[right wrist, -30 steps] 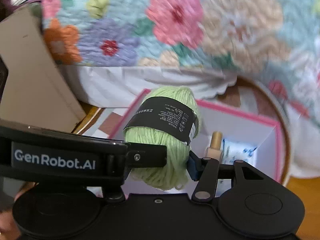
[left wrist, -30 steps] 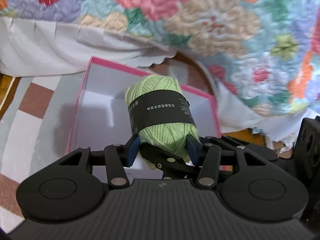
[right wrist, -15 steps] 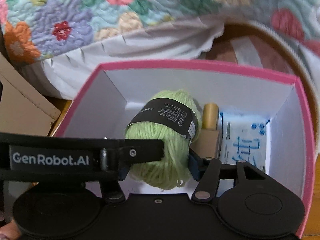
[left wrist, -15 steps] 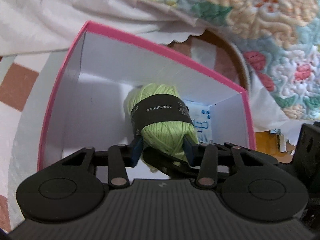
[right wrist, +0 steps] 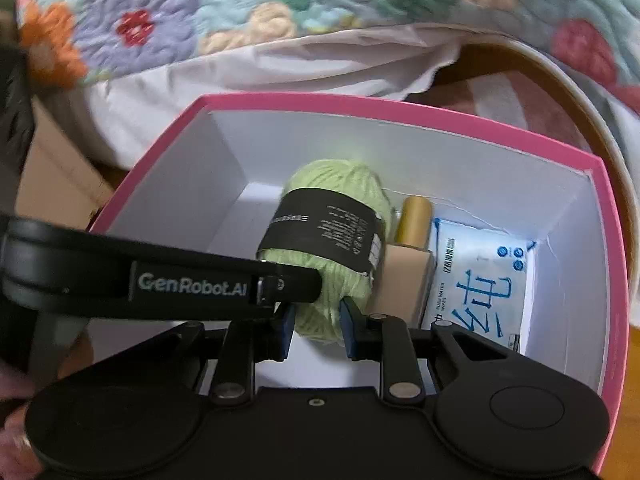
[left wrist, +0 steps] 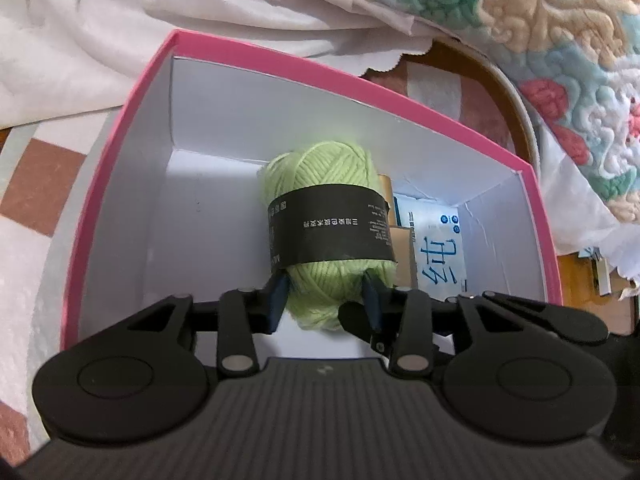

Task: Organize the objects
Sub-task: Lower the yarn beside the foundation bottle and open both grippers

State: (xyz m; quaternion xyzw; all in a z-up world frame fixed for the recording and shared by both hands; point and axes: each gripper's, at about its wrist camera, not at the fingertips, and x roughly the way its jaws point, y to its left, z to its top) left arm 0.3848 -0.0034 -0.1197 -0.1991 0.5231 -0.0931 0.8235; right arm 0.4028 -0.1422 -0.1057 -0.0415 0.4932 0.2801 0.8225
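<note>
A light green yarn ball (left wrist: 328,216) with a black paper band is held down inside a pink box (left wrist: 344,80) with white inner walls. My left gripper (left wrist: 326,300) is shut on the near end of the yarn ball. My right gripper (right wrist: 316,324) is shut on the same yarn ball (right wrist: 336,216) from the other side. The left gripper's black body crosses the right wrist view in front of the yarn. The yarn sits beside a gold-capped tan bottle (right wrist: 414,236) and a white wipes pack (right wrist: 480,284).
The pink box (right wrist: 400,102) stands on a checked cloth (left wrist: 40,168). A floral quilt (right wrist: 280,4) with a white edge hangs close behind it. A tan cardboard box (right wrist: 52,184) stands at the left. A round wooden rim (left wrist: 516,112) curves behind the box.
Both grippers have carried the yarn ball from above the box's rim down into the box, next to the bottle and wipes pack.
</note>
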